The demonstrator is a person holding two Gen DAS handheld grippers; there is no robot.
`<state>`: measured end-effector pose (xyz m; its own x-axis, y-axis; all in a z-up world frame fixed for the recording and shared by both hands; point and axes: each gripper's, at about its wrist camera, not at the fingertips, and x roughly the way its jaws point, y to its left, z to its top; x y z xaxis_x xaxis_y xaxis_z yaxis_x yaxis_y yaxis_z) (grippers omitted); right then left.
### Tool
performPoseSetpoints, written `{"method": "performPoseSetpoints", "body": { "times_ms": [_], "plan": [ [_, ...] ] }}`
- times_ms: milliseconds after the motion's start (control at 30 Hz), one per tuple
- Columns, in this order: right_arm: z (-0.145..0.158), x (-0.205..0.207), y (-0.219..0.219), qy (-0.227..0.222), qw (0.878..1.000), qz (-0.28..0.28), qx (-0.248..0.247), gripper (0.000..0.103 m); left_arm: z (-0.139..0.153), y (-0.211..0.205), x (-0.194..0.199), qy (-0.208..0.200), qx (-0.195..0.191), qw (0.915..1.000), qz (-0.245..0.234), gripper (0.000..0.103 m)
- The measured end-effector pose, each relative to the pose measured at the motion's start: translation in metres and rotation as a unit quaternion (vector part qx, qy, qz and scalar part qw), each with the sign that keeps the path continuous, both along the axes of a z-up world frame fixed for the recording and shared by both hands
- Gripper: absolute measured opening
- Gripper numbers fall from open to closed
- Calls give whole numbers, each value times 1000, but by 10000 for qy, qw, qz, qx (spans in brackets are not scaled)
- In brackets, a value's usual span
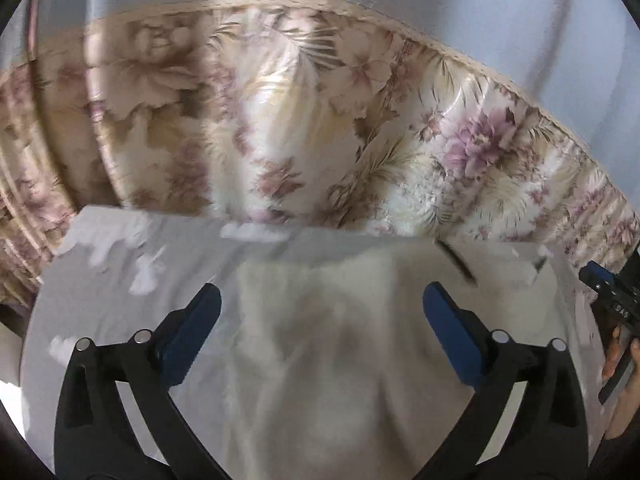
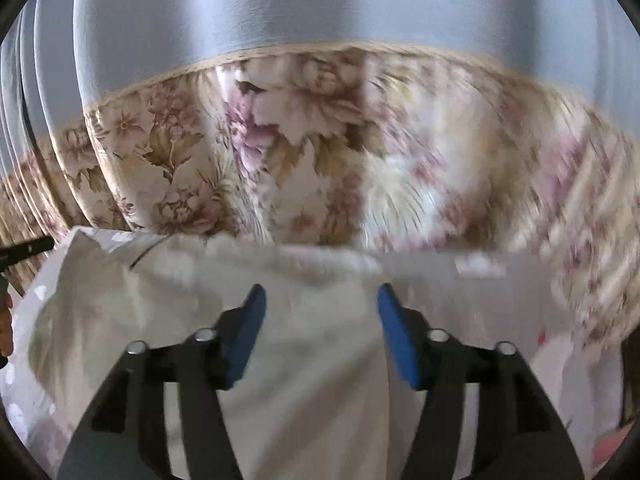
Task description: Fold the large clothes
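Pale grey garment (image 1: 132,332) with blurred white marks lies spread flat on a floral bedspread (image 1: 280,120) of beige and mauve blooms, its far edge running straight across the middle of both wrist views. A cream, fleecy-looking panel (image 1: 328,340) of the garment sits under the left gripper (image 1: 322,300), whose blue-padded jaws stand wide apart with nothing pinched between them, only cloth lying below. The right gripper (image 2: 320,304) hangs over the same cream cloth, jaws parted more narrowly, pads clear of the fabric as far as the blur allows. At the right edge of the left view, fingers (image 1: 612,360) hold the other tool. Beyond the bed's corded edge stands a blue-grey wall (image 2: 280,8).
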<state>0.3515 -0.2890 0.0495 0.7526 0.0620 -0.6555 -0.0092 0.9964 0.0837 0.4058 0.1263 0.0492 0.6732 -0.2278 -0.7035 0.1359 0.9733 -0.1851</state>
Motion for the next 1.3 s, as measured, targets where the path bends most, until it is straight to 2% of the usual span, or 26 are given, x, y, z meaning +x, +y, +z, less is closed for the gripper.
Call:
{"method": "performPoseSetpoints", "body": {
  "times_ms": [100, 200, 267, 367, 400, 467, 500, 533, 600, 667, 700, 767, 833, 900, 967, 1000, 1067, 1100, 1167, 1233, 1300],
  "plan": [
    [-20, -37, -18, 170, 9988, -24, 464, 60, -14, 14, -35, 190, 79, 9998, -43, 100],
    [-36, -74, -18, 303, 9985, 27, 447, 60, -32, 20, -74, 219, 340, 9992, 1, 100],
    [-43, -92, -17, 360, 9985, -5, 422, 60, -44, 24, -97, 243, 303, 9992, -4, 100],
    [-62, -99, -16, 542, 9958, -6, 736, 60, -63, 16, -109, 313, 201, 9992, -137, 99],
    [-69, -96, -13, 546, 9961, -30, 688, 57, -69, 12, -107, 383, 193, 9989, -186, 92],
    [-75, -86, -1, 580, 9967, 126, 555, 4, -78, -1, -99, 368, 381, 9984, -200, 72],
    [-74, -83, 5, 599, 9972, 120, 435, 4, -78, -4, -98, 299, 476, 9982, -198, 51],
    [-68, -83, 13, 536, 9983, 129, 212, 3, -74, -5, -94, 259, 495, 9982, -219, 45],
    [-45, -90, 17, 286, 9996, 45, 64, 2, -58, 5, -92, 334, 145, 9991, -208, 34],
    [-9, -110, 6, -77, 9999, -37, 99, 2, -38, 12, -100, 267, 1, 9992, -282, 6],
    [4, -119, 2, -152, 9998, 2, 84, 2, -28, 16, -106, 272, -93, 9989, -381, 6],
    [29, -147, 3, -361, 9988, 39, -314, 2, -6, 25, -126, 234, -239, 9981, -518, 4],
    [44, -176, 4, -505, 9970, 22, -594, 2, 11, 35, -154, 237, -521, 9960, -679, 4],
    [49, -196, 1, -461, 9963, 24, -718, 2, 18, 43, -174, 255, -761, 9934, -814, 6],
    [36, -202, -11, -144, 9980, -52, -611, 2, 2, 46, -185, 444, -723, 9929, -828, 8],
    [14, -196, -20, 195, 9976, -197, -639, 2, -17, 43, -184, 611, -388, 9952, -663, 10],
    [-27, -189, -29, 812, 9945, -289, -601, 2, -62, 45, -176, 1123, -283, 9922, -465, 12],
    [-52, -187, -31, 1139, 9916, -292, -540, 3, -79, 47, -175, 1325, -355, 9896, -429, 14],
    [-64, -192, -33, 1304, 9897, -361, -468, 6, -83, 52, -182, 1247, -466, 9905, -349, 24],
    [-48, -199, -40, 1068, 9922, -524, -379, 15, -69, 54, -188, 975, -117, 9951, -123, 53],
    [-21, -202, -52, 627, 9955, -664, -241, 20, -51, 54, -191, 663, 158, 9976, 89, 66]
  ]
}}
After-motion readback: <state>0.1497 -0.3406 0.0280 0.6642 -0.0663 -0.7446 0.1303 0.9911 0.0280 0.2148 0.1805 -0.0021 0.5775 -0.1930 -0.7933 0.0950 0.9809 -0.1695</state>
